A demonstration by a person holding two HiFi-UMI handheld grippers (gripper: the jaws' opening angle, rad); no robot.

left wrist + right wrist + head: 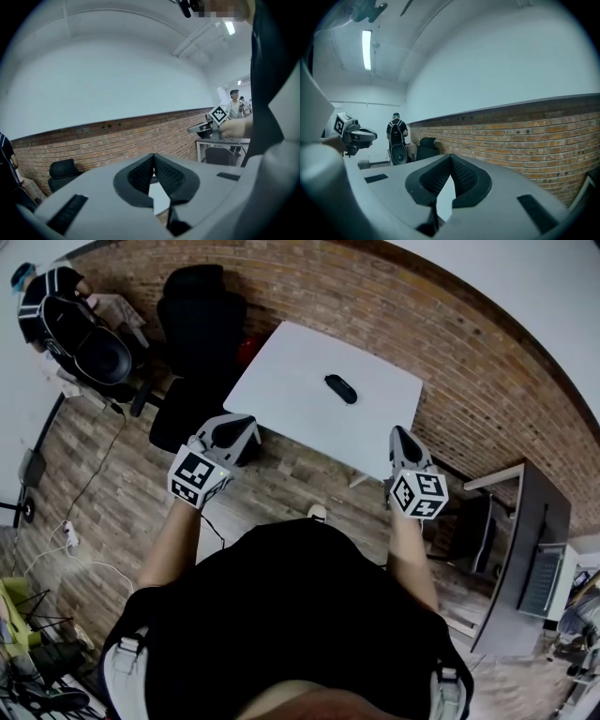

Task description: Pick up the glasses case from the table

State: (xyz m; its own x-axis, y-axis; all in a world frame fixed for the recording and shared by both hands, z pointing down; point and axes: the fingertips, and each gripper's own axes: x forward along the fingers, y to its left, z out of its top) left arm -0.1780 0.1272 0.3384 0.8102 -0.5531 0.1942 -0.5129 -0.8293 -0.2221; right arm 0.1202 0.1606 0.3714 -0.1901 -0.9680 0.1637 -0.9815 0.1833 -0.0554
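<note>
Black ribbed pads (140,176) of the left gripper (232,431) meet at their tips with nothing between them, and the right gripper (402,439) is closed and empty likewise. Both hover by the near edge of the white table (281,381), one at each corner. They are short of the dark case (340,388), which lies near the middle of the top.

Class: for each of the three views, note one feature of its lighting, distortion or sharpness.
Head view: fisheye bows the brick wall into an arc; the glasses case on the table is sharp. Left gripper view: dark vignetted corners, a bright ceiling light. Right gripper view: the ceiling strip light is blown out.
</note>
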